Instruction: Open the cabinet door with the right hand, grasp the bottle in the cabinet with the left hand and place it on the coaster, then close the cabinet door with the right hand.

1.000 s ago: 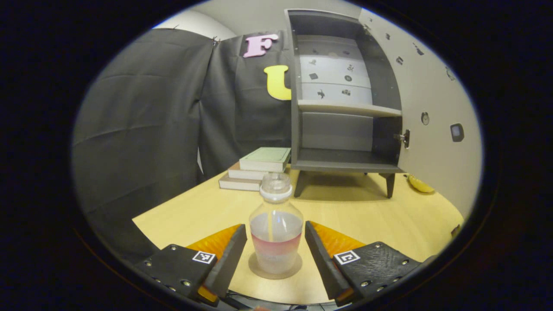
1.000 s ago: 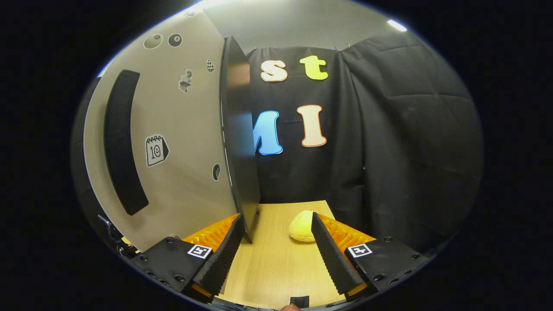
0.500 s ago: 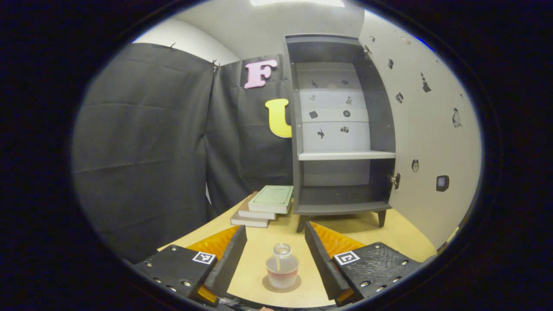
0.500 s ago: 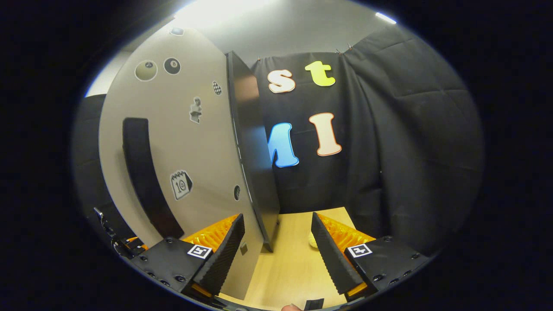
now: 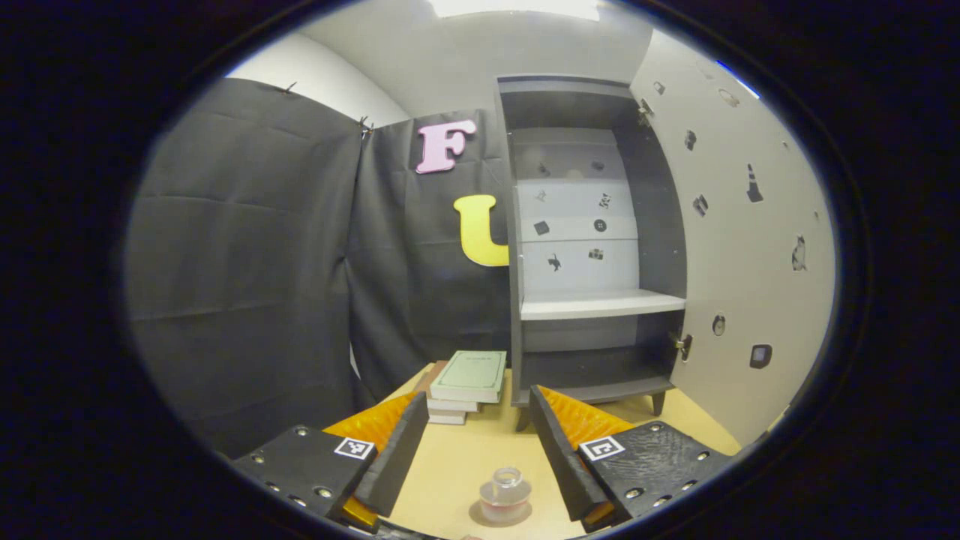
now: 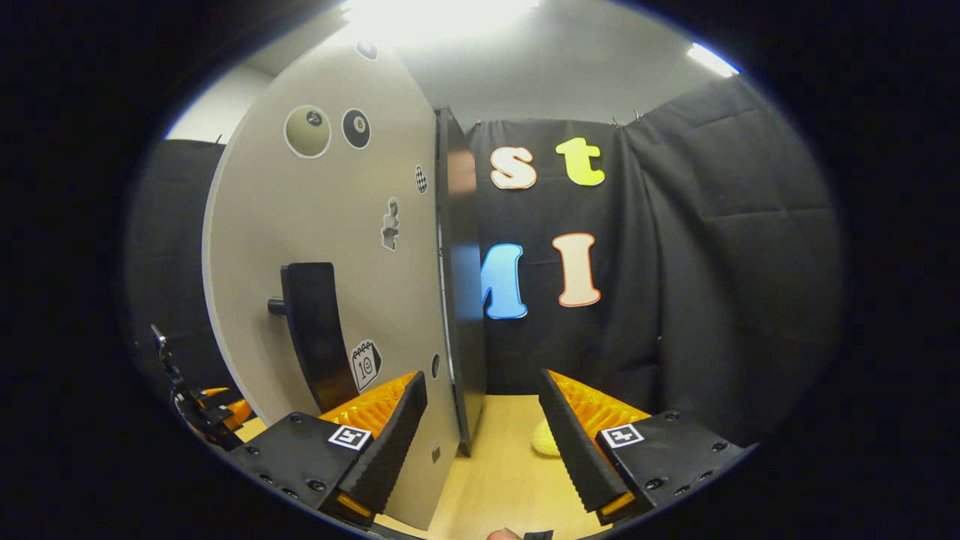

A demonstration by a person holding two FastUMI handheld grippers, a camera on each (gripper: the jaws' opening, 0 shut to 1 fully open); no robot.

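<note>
Compared with 1 second ago, the left gripper (image 5: pixel 471 450) has pulled back and up from the bottle (image 5: pixel 505 495), which stands upright on the round coaster (image 5: pixel 480 517) on the wooden table (image 5: pixel 457 465). Both grippers are spread (nothing between the fingers). The right gripper (image 6: pixel 476 439) straddles the edge of the open cabinet door (image 6: pixel 337 247), its black handle (image 6: pixel 315 330) nearby. 3 books (image 5: pixel 466 382) lie beside the cabinet (image 5: pixel 585 225).

A light wooden table (image 5: pixel 457 469) is enclosed by black cloth walls (image 5: pixel 247 262). A pale ceiling (image 6: pixel 540 67) is lit by bright overhead lights (image 6: pixel 435 11).
</note>
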